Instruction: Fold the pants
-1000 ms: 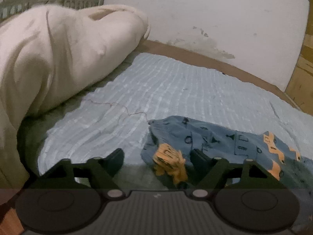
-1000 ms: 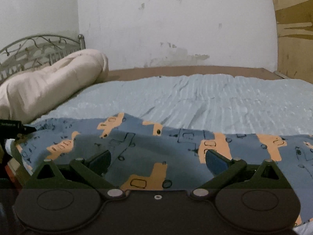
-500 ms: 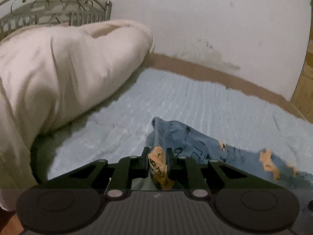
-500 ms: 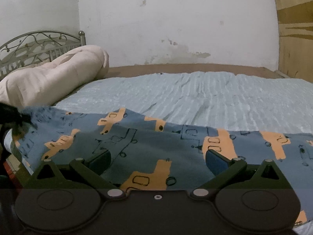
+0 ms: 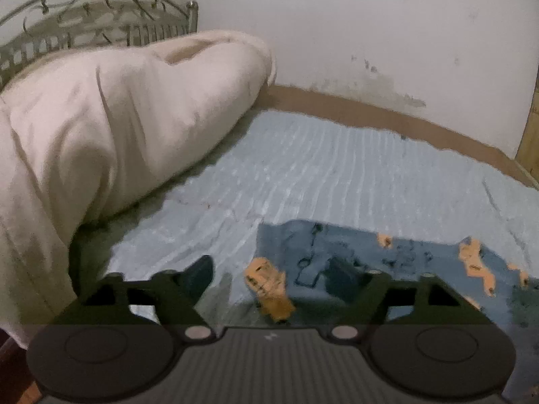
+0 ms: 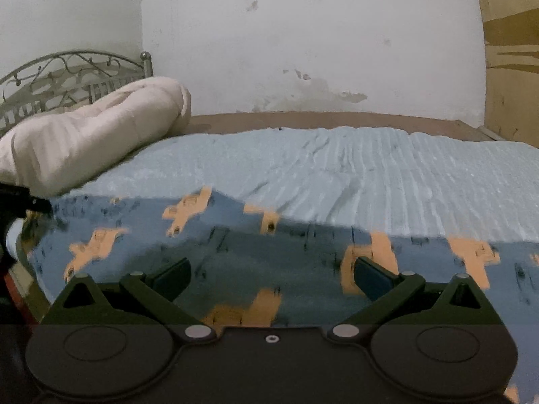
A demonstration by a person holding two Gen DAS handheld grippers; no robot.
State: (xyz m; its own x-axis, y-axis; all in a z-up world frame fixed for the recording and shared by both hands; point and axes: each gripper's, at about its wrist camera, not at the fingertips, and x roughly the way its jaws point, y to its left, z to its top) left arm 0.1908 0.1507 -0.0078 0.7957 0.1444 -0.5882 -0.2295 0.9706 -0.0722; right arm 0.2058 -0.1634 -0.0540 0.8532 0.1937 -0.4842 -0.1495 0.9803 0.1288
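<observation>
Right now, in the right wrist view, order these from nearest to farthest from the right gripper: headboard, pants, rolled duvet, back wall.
1. Pants: directly under the right gripper.
2. Rolled duvet: left, farther up the bed.
3. Headboard: far left, behind the duvet.
4. Back wall: straight ahead, beyond the bed.

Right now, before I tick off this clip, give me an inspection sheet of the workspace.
Surface: bed with ribbed pale blue sheet, lightly wrinkled.
Job's things: blue cotton pants printed with orange trucks, spread flat along the bed's near edge; one corner bunched up.
Clutter: rolled cream quilt at the head end, apart from the pants.
Grippers: left gripper jaws opening, the bunched corner between them, pads not pressing; right gripper open above the pants, holding nothing.
Cables: nothing seen.
Surroundings: stained white wall, ornate metal headboard, wooden panel on the right.
</observation>
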